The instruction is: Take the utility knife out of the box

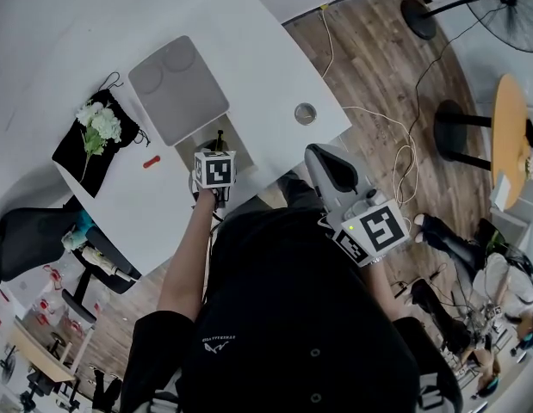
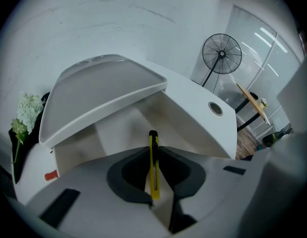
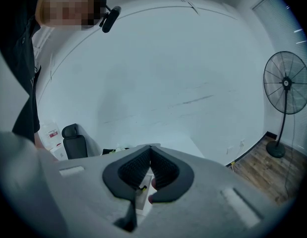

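Head view: the left gripper (image 1: 216, 179) points steeply down into the open white rectangular box (image 1: 236, 143) on the white table (image 1: 249, 50). Only the dark far end of the yellow-and-black utility knife (image 1: 220, 137) shows just beyond it, over the box's inside. The right gripper (image 1: 322, 157) hangs well apart, off the table's edge, so the left is much the nearer.

Left gripper view: the jaws are closed on the knife's yellow body. Its long axis runs straight ahead along the jaws, with the black end past the tips and still within the box walls, below the raised pale lid (image 2: 103, 90). Lifting it out likely means drawing back along that axis.

Right gripper view: the jaws meet at their tips, holding nothing.
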`<action>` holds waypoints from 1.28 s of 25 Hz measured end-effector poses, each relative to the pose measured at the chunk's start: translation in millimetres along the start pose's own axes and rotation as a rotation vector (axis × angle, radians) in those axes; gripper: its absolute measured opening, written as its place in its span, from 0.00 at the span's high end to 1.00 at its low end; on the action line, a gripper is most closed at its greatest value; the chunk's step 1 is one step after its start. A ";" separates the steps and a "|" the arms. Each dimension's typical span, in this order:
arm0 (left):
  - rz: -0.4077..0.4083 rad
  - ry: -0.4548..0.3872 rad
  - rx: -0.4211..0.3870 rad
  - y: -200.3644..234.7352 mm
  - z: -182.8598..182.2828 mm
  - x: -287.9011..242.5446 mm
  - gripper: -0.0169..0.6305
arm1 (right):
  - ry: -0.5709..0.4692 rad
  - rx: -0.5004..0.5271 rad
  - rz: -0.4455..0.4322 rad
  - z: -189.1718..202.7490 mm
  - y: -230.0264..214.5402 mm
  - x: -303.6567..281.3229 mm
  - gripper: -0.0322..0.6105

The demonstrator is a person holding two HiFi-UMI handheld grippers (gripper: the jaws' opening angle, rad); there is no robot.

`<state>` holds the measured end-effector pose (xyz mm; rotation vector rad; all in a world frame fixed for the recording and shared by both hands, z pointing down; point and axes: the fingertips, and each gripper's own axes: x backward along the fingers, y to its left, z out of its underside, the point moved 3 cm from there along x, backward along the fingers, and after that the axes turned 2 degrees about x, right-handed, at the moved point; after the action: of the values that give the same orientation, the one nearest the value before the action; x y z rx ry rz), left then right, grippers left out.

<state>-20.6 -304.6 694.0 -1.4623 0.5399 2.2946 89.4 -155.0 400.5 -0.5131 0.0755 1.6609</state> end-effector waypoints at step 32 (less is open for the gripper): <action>-0.095 -0.274 0.216 -22.1 -20.4 108.8 0.90 | -0.011 0.057 -0.245 -8.1 -7.1 11.5 0.94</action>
<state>-37.0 -285.1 584.0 -1.0306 0.6006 2.2331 97.8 -145.9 390.7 -0.4512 0.0498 1.4178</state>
